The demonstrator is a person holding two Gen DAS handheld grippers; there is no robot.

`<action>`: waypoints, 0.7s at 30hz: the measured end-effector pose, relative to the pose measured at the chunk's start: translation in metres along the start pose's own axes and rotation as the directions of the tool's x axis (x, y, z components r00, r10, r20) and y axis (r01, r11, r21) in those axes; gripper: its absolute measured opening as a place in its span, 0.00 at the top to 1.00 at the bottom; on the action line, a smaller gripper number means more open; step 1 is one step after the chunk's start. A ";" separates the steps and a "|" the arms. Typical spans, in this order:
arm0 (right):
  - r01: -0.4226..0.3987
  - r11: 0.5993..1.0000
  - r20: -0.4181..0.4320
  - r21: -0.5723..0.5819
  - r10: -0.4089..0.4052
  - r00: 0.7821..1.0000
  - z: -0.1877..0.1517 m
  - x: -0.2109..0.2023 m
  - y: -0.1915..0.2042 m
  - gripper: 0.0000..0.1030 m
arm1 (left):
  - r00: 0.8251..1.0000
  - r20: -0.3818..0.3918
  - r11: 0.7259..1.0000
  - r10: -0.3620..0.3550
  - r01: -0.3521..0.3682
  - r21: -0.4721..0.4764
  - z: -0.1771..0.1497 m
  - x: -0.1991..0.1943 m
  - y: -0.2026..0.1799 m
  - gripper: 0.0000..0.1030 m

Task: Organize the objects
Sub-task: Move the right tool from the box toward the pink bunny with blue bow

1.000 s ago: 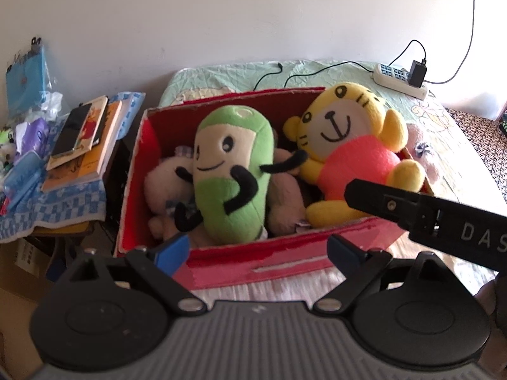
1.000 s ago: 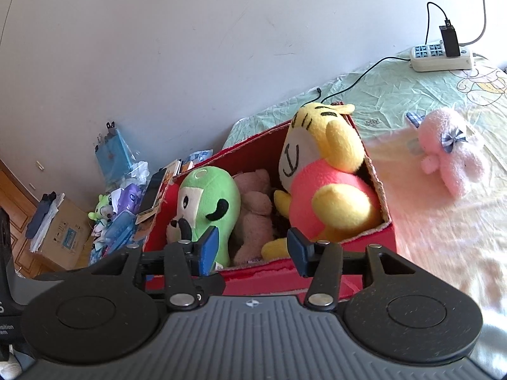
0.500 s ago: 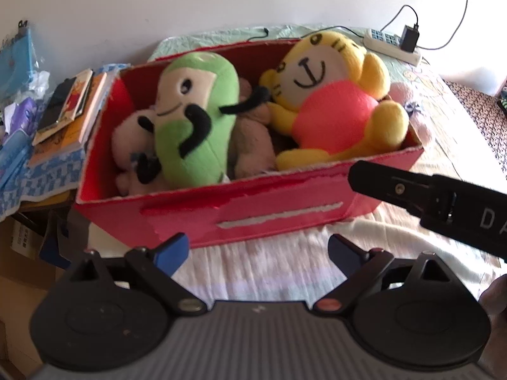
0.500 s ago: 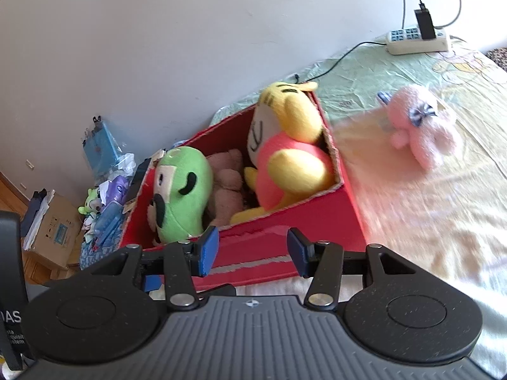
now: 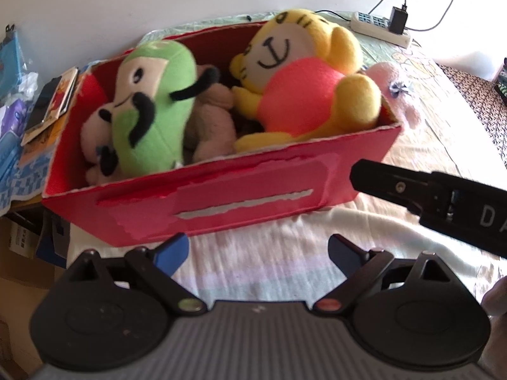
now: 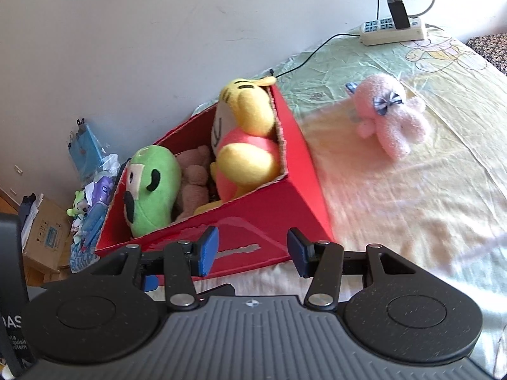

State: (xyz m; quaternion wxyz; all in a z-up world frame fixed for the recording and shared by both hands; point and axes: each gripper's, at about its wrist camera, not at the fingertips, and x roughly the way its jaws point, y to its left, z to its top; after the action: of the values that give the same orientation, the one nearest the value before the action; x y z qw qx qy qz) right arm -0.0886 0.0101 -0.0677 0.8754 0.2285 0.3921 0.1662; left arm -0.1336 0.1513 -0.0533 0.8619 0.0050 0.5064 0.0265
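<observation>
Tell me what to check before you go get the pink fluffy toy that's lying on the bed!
1. Right hand-held gripper open and empty: ok.
2. Left hand-held gripper open and empty: ok.
3. Pink plush in plain sight, lying alone on the bed sheet: ok.
4. Nothing on the sheet between the right hand-held gripper and the plush: ok.
5. Room left in the red box beside the yellow tiger and green plush: cannot tell.
</observation>
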 end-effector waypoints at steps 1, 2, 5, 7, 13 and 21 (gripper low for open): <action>0.001 1.000 -0.002 0.001 -0.001 1.000 0.001 0.000 -0.002 0.49 | 1.000 0.000 1.000 0.000 0.000 0.004 0.000 0.000 -0.004 0.08; 0.002 1.000 -0.004 0.000 -0.002 1.000 0.002 -0.001 -0.005 0.49 | 1.000 0.000 1.000 0.001 -0.001 0.008 0.001 0.001 -0.007 0.08; 0.002 1.000 -0.014 0.003 -0.002 1.000 0.004 -0.003 -0.013 0.49 | 1.000 -0.011 1.000 -0.003 0.003 0.010 0.002 0.003 -0.017 0.08; 0.003 1.000 -0.021 0.007 -0.003 1.000 0.006 -0.004 -0.019 0.49 | 1.000 -0.022 1.000 -0.010 0.010 0.007 0.002 0.005 -0.023 0.08; 0.011 0.999 -0.039 0.030 -0.010 0.999 0.013 -0.009 -0.045 0.49 | 0.999 -0.043 0.999 -0.017 0.018 0.027 0.005 0.012 -0.052 0.08; 0.029 0.998 -0.049 0.065 -0.025 0.998 0.022 -0.019 -0.084 0.49 | 0.997 -0.064 0.997 -0.031 0.035 0.069 0.010 0.020 -0.092 0.08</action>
State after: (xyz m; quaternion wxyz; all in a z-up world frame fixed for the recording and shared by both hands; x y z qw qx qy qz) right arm -0.0742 -0.0754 -0.0876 0.8599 0.2475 0.4216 0.1470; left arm -0.1115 0.0603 -0.0695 0.8451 0.0261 0.5340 -0.0054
